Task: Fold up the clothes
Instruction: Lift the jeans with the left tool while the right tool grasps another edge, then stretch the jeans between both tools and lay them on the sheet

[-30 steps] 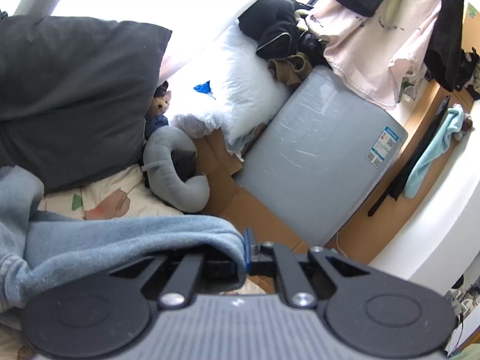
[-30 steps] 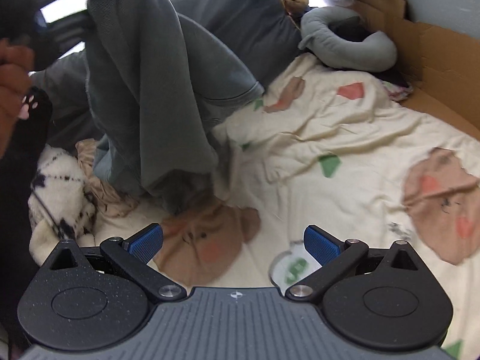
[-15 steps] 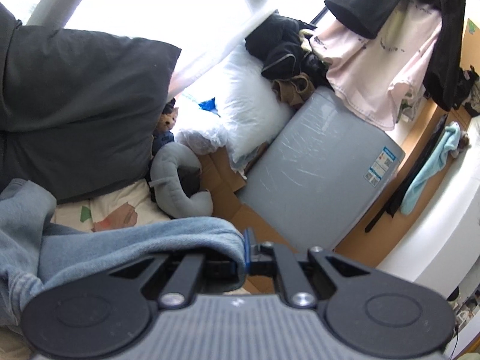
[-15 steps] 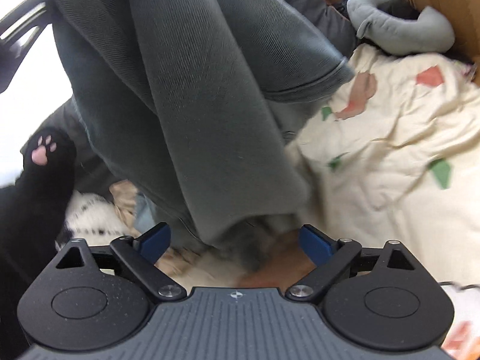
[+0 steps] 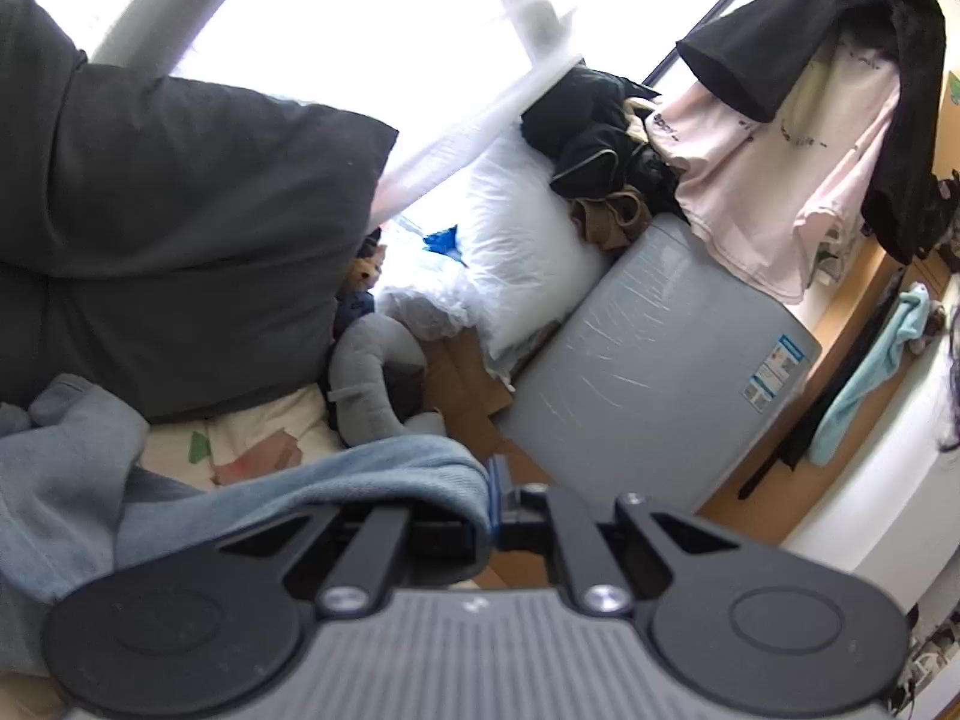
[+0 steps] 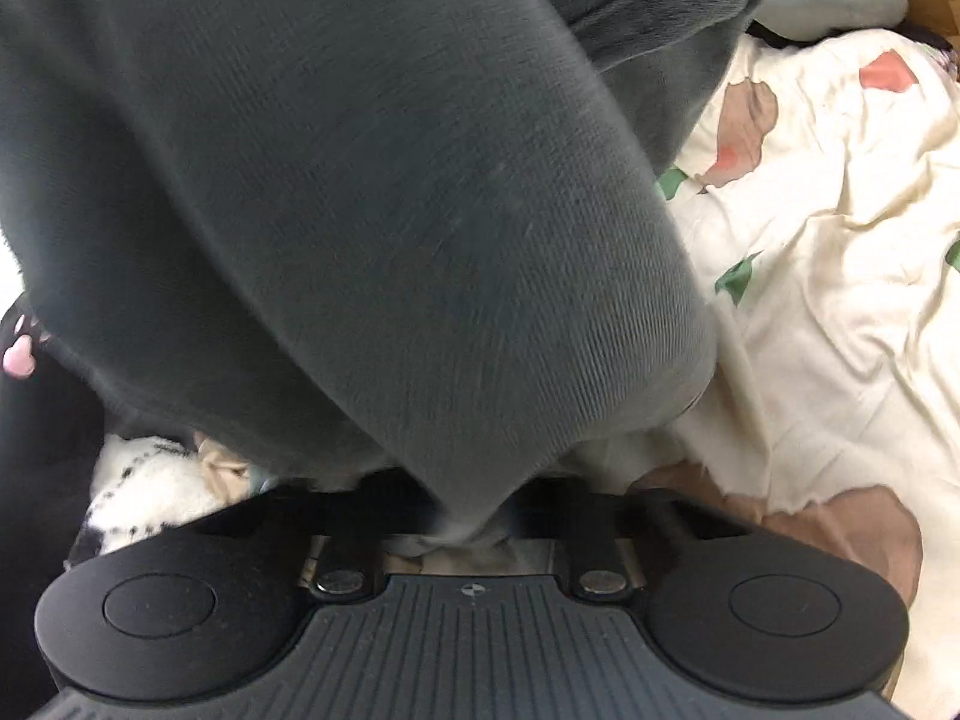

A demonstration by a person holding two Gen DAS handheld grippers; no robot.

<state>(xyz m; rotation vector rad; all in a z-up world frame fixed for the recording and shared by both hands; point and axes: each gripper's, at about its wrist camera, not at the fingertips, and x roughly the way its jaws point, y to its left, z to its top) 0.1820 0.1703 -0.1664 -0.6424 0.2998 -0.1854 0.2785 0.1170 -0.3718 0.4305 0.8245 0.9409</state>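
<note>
Not much to read here. On the pale pink T-shirt (image 5: pixel 774 180) hanging at upper right in the left wrist view there is dark lettering near the collar, something like "sport", though the rest of that line and a second line across the chest are too small and curved to make out. The grey wrapped mattress (image 5: pixel 648 372) leaning beneath it carries a blue-and-white label (image 5: pixel 774 369) at its far corner, with small square code patches on it, but none of its print is legible. In the right wrist view no text shows at all.
</note>
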